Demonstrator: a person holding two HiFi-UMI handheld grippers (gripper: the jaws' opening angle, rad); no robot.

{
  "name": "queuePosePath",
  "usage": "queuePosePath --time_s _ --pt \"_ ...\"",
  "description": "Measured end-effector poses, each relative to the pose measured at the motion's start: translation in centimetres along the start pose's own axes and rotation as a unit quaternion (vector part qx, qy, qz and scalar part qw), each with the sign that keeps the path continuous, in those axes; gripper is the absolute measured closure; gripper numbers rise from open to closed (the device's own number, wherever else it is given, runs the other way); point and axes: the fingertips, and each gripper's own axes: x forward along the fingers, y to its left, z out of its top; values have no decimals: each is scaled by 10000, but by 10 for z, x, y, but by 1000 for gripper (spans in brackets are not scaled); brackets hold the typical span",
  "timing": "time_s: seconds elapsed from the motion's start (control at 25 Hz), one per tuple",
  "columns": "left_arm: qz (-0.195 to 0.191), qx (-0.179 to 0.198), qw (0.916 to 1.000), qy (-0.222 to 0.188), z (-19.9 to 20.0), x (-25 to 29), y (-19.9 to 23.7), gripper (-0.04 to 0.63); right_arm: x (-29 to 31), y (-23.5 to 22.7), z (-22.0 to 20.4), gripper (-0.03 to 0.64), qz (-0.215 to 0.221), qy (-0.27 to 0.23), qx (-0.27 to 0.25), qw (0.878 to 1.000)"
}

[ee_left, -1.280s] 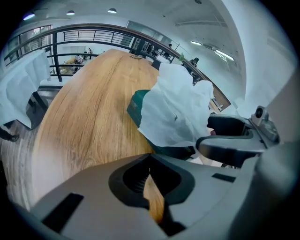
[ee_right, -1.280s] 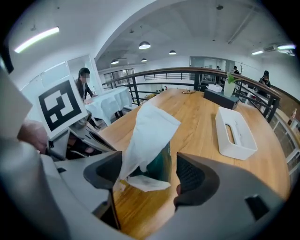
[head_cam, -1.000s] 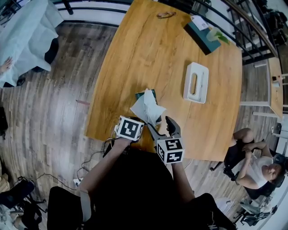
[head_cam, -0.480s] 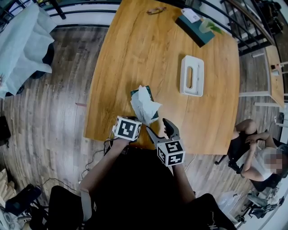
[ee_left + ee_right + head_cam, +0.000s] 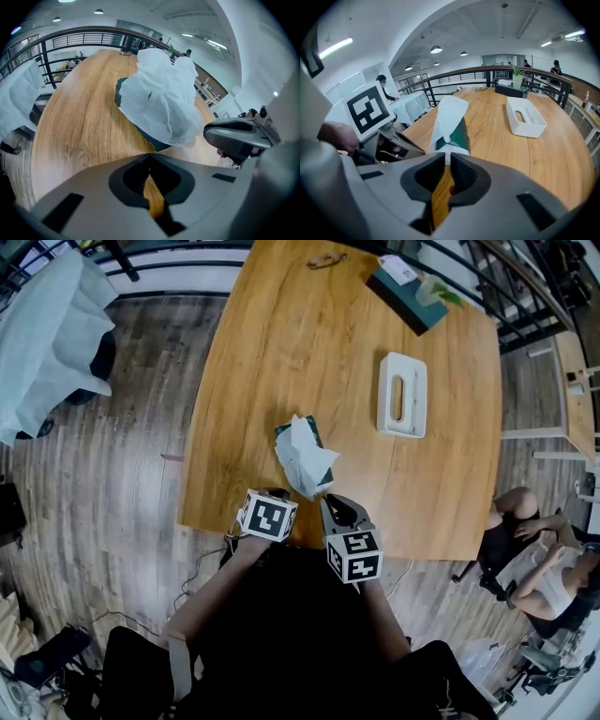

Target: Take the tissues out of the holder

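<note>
Your right gripper (image 5: 446, 157) is closing: its jaws are nearly pressed together, with only a thin slit left between them. The lower edge of the tissues (image 5: 302, 456) sits right at their tips and looks caught there. Your left gripper (image 5: 149, 161) is pressed together with nothing in it, and only a sliver of the wooden surface (image 5: 309, 343) shows through its jaws.

The tissues stand up as a crumpled white tuft out of a green pack (image 5: 459, 133). The pack lies on the surface directly ahead of both grippers, just beyond their tips. From your left gripper, the tuft rises ahead and slightly to the right, with the right gripper's jaw showing low on that same side. From your right gripper, the tuft is dead ahead and the left gripper's marker cube sits close by on the left.

The white holder (image 5: 412, 381), a flat white box with a slot in its top, lies farther out on the surface, ahead and to the right of your right gripper and well apart from the tissues. A dark green box (image 5: 408, 298) rests beyond it, near the far edge.
</note>
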Motion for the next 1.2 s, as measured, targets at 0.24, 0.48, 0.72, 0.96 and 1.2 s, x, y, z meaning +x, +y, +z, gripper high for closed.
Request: queuePosePath --time_s 0.24,0.48,0.72,0.96,1.2 --pt "0 -38 10000 4 -4 -4 -1 588 6 -4 -13 604 -56 344 68 9994" --pt "7 -90 10000 -41 -5 -4 2 588 16 -3 -28 604 -73 820 99 9966" --pt "27 -89 10000 -14 -5 -10 2 588 21 -17 -46 606 -438 1434 235 9884" --pt "7 2 10000 -85 -5 -5 1 588 19 -26 -48 606 -447 1656 725 9825" --pt "40 -8 10000 -87 -4 -8 0 588 20 -24 -47 606 -471 1770 564 9815"
